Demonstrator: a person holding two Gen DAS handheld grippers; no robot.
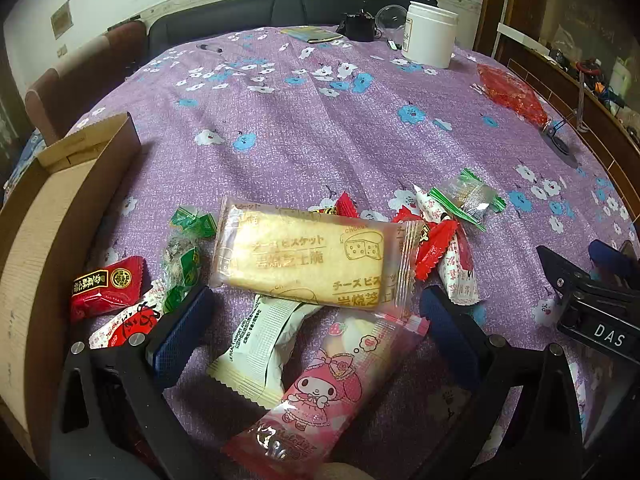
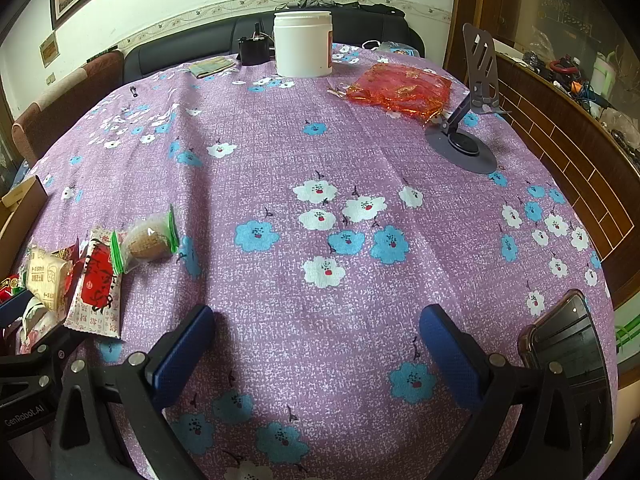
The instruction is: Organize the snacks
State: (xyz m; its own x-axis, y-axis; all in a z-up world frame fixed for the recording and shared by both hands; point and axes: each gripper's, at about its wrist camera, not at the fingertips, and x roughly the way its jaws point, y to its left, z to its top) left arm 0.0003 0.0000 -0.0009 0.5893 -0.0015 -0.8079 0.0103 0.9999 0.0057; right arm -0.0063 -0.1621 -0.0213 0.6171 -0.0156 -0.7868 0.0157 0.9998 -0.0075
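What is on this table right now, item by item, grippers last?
Cheese biscuit pack: one, yellow, middle of the snack pile.
Pink cartoon pack: one, between the left gripper's fingers.
Cream pack: one, under both.
Small wrapped snacks: several, red, green, white, around the pile.
Cardboard box: one, brown, left of pile.
White jar: one, far edge.
Red mesh bag: one, far right.
Phone stand: one, grey, beside the bag.
Phone: one, dark, near right.
Tablecloth: purple, flowered.
Left gripper: open.
Right gripper: open, empty.
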